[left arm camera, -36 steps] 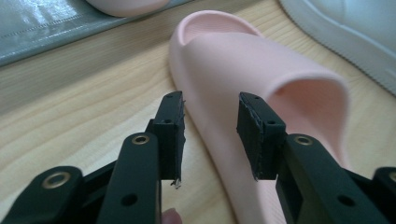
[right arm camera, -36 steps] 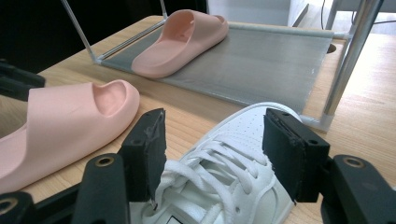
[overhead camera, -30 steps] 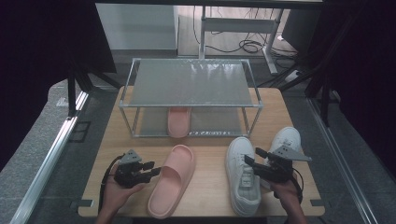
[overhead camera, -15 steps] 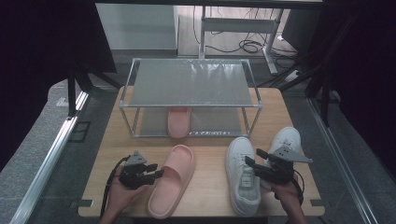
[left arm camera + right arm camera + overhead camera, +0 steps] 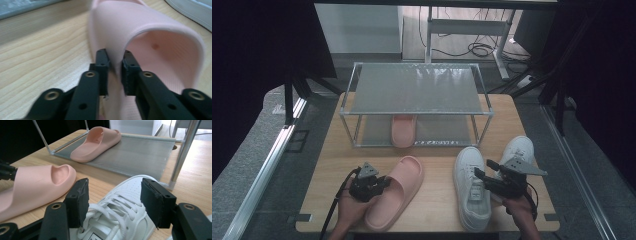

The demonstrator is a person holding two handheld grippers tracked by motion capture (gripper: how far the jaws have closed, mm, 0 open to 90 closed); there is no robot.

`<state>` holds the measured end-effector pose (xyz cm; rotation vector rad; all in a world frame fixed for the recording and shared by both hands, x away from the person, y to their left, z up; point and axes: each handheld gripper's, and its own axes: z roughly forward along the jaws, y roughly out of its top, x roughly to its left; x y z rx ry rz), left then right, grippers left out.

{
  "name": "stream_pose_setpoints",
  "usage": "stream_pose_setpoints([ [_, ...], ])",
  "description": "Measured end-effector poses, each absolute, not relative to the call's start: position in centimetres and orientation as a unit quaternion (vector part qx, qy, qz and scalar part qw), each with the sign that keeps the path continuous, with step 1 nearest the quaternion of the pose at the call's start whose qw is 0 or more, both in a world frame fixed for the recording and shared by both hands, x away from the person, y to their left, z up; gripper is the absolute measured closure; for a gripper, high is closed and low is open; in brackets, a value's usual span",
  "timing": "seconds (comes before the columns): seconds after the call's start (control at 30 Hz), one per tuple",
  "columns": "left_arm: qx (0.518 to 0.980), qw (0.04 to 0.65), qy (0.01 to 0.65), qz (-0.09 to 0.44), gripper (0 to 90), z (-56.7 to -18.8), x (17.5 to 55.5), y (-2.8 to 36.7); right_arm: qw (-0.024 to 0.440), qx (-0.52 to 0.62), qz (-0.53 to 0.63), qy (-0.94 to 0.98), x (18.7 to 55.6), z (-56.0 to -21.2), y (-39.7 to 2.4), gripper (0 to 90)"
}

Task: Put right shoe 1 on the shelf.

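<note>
A pink slipper (image 5: pixel 399 187) lies on the wooden table (image 5: pixel 437 205) at the front left. My left gripper (image 5: pixel 382 182) comes at it from the left. Its jaws have just been closing, and in the left gripper view this gripper (image 5: pixel 115 60) is shut on the edge of the slipper's strap (image 5: pixel 140 22). A white sneaker (image 5: pixel 469 185) lies at the front right, with its mate (image 5: pixel 518 150) beside it. My right gripper (image 5: pixel 482 174) hovers over the nearer sneaker's laces (image 5: pixel 117 217). That gripper (image 5: pixel 113 192) stands open, its pads clear of the shoe.
A metal two-shelf rack (image 5: pixel 417 90) stands at the back of the table. A second pink slipper (image 5: pixel 403 131) sits on its lower shelf (image 5: pixel 140 152). The table's front edge runs just below both hands.
My left gripper has slid right to the pink slipper and its jaws have shut on the strap edge. The right gripper and both sneakers have kept still.
</note>
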<state>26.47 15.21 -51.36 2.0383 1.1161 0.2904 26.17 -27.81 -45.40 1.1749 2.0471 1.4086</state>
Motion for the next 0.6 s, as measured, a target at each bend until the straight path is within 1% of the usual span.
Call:
stream_pose_setpoints([
  [0.13,0.800,0.388,0.442,0.120,85.1,-51.4,26.6,15.0,0.194,0.420,0.501,0.732,26.3,-45.6,-27.8,40.0],
  [0.4,0.798,0.385,0.446,0.125,85.5,-51.1,26.6,15.1,0.196,0.422,0.502,0.729,26.3,-45.5,-28.0,40.0],
  [0.6,0.791,0.406,0.441,0.124,85.4,-49.7,26.9,15.0,0.195,0.422,0.504,0.728,26.2,-45.3,-28.0,40.1],
])
